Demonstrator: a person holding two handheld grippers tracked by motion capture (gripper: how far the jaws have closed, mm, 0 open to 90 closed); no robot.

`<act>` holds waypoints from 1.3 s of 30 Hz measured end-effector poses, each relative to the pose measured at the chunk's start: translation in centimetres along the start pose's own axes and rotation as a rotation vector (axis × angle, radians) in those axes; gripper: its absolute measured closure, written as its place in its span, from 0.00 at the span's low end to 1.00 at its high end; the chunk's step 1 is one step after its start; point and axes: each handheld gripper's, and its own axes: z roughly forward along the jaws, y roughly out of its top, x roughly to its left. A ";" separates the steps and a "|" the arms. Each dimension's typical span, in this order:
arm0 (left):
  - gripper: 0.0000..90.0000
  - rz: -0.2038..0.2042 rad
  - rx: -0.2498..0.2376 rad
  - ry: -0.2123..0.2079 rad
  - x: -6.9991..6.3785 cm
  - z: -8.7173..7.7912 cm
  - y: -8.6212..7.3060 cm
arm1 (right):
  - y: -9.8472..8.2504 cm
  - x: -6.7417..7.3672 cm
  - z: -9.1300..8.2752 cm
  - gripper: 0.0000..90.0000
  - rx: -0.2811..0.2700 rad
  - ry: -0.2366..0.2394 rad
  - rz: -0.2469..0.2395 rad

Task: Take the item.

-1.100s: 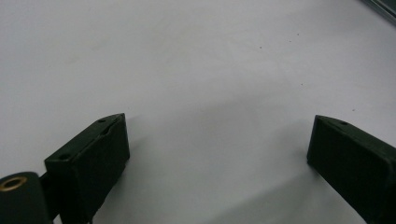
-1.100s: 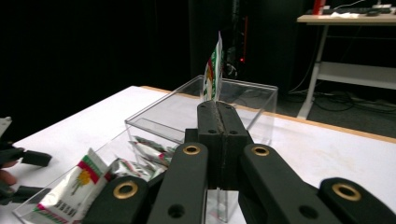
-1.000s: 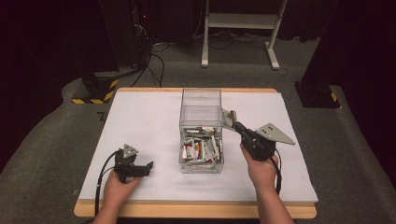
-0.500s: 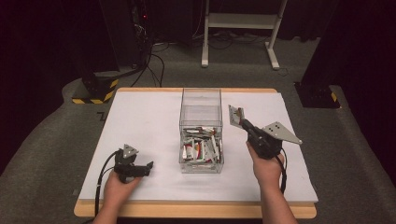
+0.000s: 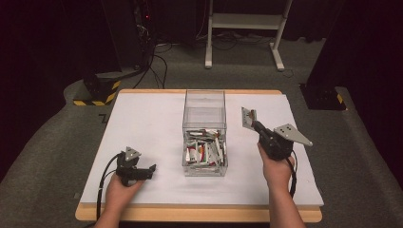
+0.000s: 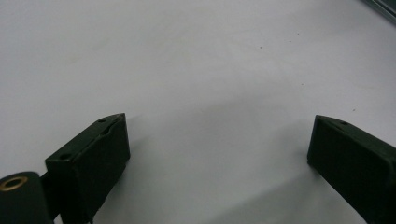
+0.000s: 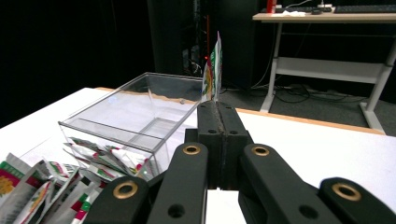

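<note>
A clear plastic box [image 5: 205, 118] stands mid-table, its near half heaped with small printed packets [image 5: 204, 153]. To its right, my right gripper [image 5: 252, 122] is raised above the table and shut on one packet [image 5: 248, 117], which stands edge-up from the jaws. In the right gripper view that packet [image 7: 212, 70] sticks up from the closed jaw tips of the right gripper [image 7: 217, 106], with the box [image 7: 140, 107] and loose packets [image 7: 56, 186] at the left. My left gripper [image 5: 151, 169] rests low on the white table at the front left. Its jaws stand wide apart over bare tabletop, the left gripper [image 6: 219, 126] holding nothing.
The white tabletop [image 5: 142, 123] has bare room on both sides of the box. Behind the table stand a white desk frame [image 5: 242, 28], a black stand with a yellow-black striped foot [image 5: 97, 92] and a dark base [image 5: 323, 97]. Cables trail from both grippers.
My right gripper has carried the packet to the right, away from the box's edge. The left hand and gripper have stayed still.
</note>
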 end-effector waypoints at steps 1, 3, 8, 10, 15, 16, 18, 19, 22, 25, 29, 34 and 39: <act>0.06 -0.001 -0.001 0.000 0.0 0.0 0.0 | 0.0 -0.2 0.0 1.00 0.002 -0.006 0.004; 0.06 0.002 0.001 0.000 0.0 0.0 0.0 | -0.1 -0.5 -0.1 1.00 0.004 -0.012 0.009; 0.06 0.002 0.001 0.000 0.0 0.0 0.0 | -0.6 -1.6 0.0 1.00 0.015 -0.036 0.029; 0.06 0.001 0.000 -0.001 0.0 0.0 0.0 | -0.8 -1.9 0.1 1.00 0.020 -0.045 0.034; 0.06 0.002 0.000 -0.001 0.0 0.0 0.0 | -1.4 -2.7 0.4 1.00 0.041 -0.069 0.041; 0.06 0.003 0.001 0.000 0.0 0.0 0.0 | -1.5 -2.8 0.4 1.00 0.045 -0.075 0.043; 0.06 0.003 0.001 0.000 0.0 0.0 0.0 | -1.8 -3.0 0.6 1.00 0.056 -0.082 0.046; 0.07 0.002 0.001 0.000 0.0 0.0 0.0 | -1.9 -3.2 0.7 1.00 0.061 -0.086 0.049; 0.07 0.002 -0.001 0.000 0.0 0.0 0.0 | -2.4 -3.5 1.0 1.00 0.077 -0.092 0.056; 0.07 0.002 0.000 0.000 0.0 0.0 0.0 | -2.9 -3.9 1.4 1.00 0.098 -0.100 0.064; 0.07 0.002 0.001 0.000 0.0 0.0 0.0 | -3.5 -4.3 1.7 1.00 0.123 -0.116 0.067; 0.07 0.003 0.001 0.000 0.0 0.0 0.0 | -4.1 -4.5 2.2 1.00 0.147 -0.123 0.073; 0.07 0.002 0.001 0.000 0.0 0.0 0.0 | -5.0 -4.6 2.8 1.00 0.184 -0.123 0.087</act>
